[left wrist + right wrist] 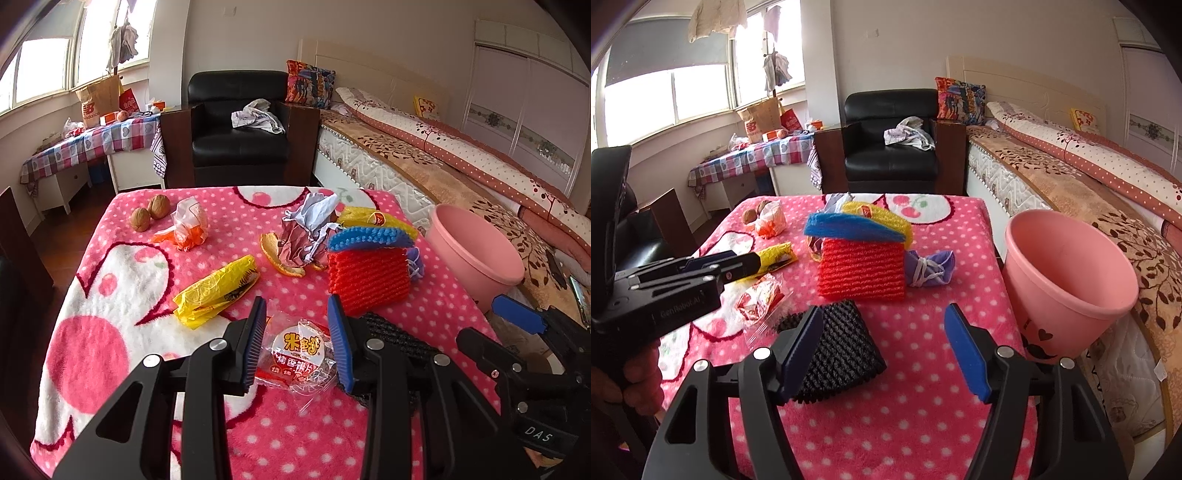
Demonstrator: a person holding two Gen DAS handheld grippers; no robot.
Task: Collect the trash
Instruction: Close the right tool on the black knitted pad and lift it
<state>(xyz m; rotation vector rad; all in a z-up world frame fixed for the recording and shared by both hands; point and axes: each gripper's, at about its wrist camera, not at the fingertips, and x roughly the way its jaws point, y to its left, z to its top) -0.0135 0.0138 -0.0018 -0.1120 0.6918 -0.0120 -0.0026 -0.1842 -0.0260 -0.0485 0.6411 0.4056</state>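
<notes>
Item: clear snack wrapper (301, 356) with a round yellow-lettered label, lying flat on the pink polka-dot tabletop (436, 317) at 6 o'clock in the left wrist view. We held our left tool (298, 341) over it with the blue pads (260, 334) parted to either side of the wrapper, not yet pinching it; we judged this the set-up for a grasp. Adjoining, at 3 o'clock of the wrapper: a black mesh pad (836, 349). Our right tool (882, 354) stood wide open and held nothing, its left pad touching or just above that mesh; we could not tell which. Further lots toward 12 o'clock: yellow bag (218, 291), orange peel (277, 254), crumpled paper (308, 225), red sponge (862, 267) capped by blue and yellow pads, a wadded face mask (931, 267), two walnuts (149, 212). Receptacle: pink bucket (1067, 284), standing off the tabletop's edge at 3 o'clock, placed, we judged, within easy reach for drops.
</notes>
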